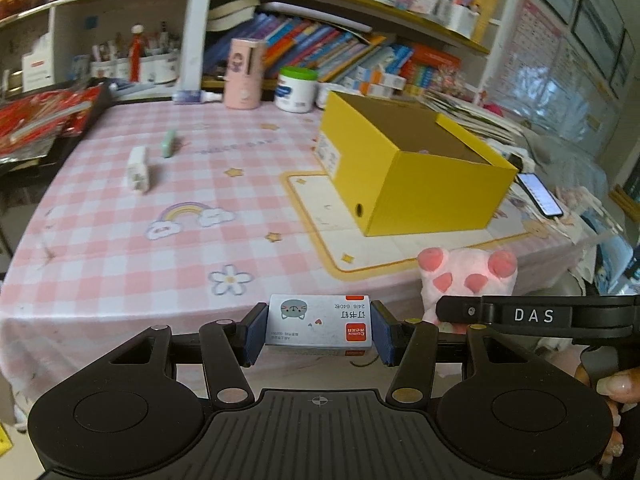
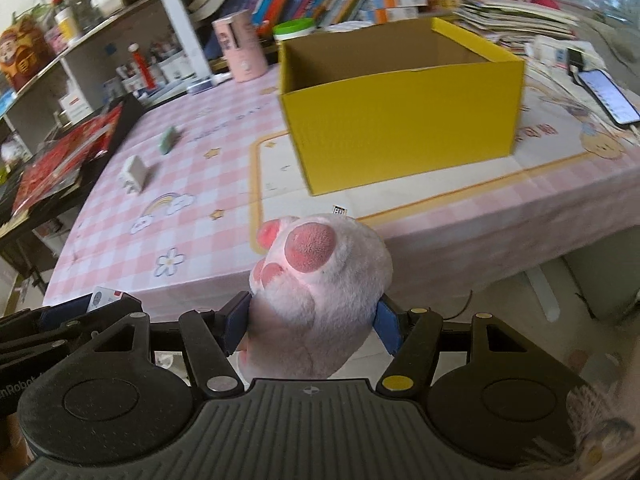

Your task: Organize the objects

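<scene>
While level before table: left tongs [image 1: 319, 332] clamp staple box [image 1: 319, 326]; right tongs [image 2: 312, 326] clamp plush paw [image 2: 320, 280].

From my left hand-held gripper [image 1: 318, 330], the box of staples [image 1: 318, 330] sits between its fingers, above the near edge of the counter [image 1: 120, 248]. The open box [image 1: 412, 168] stands on the counter at two o'clock, with the phone [image 1: 540, 194] just beyond its right side. The plug adapter [image 1: 138, 170] lies at ten o'clock and the eraser [image 1: 169, 143] just behind it, apart. The cylinder [image 1: 243, 74] and the tub [image 1: 297, 89] stand at twelve o'clock by the far edge, before the bookshelf [image 1: 340, 46]. The plush paw [image 2: 320, 292], between the fingers of my right hand-held gripper [image 2: 312, 328], hangs at three o'clock of the staples.
</scene>
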Demonstrator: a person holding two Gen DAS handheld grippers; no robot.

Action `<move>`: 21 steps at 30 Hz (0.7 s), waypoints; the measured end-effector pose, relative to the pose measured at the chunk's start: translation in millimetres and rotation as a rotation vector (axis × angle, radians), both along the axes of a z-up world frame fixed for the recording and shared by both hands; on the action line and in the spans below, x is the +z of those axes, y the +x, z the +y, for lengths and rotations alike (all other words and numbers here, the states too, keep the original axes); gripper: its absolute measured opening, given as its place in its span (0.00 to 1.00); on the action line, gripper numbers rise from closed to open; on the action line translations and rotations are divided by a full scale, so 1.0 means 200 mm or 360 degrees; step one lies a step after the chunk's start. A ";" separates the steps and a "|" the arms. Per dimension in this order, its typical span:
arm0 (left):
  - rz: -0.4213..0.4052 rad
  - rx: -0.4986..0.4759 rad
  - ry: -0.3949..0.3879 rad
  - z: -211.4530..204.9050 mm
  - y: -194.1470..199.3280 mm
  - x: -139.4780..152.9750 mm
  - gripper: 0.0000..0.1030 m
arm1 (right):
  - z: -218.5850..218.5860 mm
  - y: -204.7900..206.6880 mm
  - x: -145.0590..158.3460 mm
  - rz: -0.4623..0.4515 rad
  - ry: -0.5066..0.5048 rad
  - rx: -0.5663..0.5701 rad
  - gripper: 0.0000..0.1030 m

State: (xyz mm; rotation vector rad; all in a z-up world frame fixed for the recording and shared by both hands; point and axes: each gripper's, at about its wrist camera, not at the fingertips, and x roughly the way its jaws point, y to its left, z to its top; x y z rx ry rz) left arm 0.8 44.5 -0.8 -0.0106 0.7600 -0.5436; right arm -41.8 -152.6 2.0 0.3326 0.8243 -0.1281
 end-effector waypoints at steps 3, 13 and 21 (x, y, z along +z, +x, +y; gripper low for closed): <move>-0.0001 -0.0048 0.0004 -0.07 0.01 0.00 0.50 | -0.06 -0.02 0.00 0.0001 0.0003 -0.0048 0.60; -0.0029 -0.0167 0.0018 -0.25 0.04 0.02 0.50 | -0.24 -0.06 0.00 0.0006 0.0019 -0.0189 0.60; -0.0144 -0.0212 0.0014 -0.36 0.07 0.09 0.50 | -0.36 -0.03 0.05 -0.0047 0.0007 -0.0239 0.60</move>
